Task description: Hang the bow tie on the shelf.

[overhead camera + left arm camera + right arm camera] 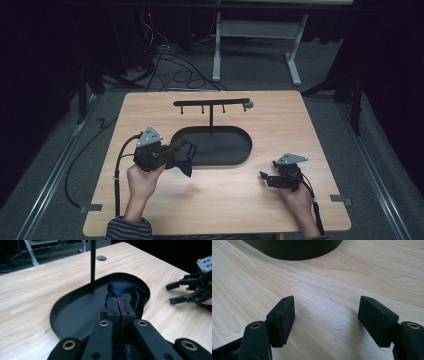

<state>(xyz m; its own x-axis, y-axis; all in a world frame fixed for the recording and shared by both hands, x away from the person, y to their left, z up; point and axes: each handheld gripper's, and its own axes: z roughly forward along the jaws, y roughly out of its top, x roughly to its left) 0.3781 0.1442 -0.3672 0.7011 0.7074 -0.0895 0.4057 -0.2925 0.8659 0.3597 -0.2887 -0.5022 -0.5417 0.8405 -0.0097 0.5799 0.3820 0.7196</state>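
Left gripper (pixel 121 308) nearest cam: jaws pressed together on dark blue fabric strap (pixel 130 293) (cloth loop, exact item unclear), held up over near-left end of black oval tray (pixel 235 152). Strap hangs ahead of and below fingertips. T-shaped hanger stand (pixel 212 103) rises from tray's far side, beyond strap; bar's long axis runs left-right. L hand nearer to stand, likely next target. Right gripper (pixel 267 178) low by table (pixel 280 210), well apart, jaws wide, nothing between. Count: 1 strap, 1 tray, 1 stand, 2 grippers.
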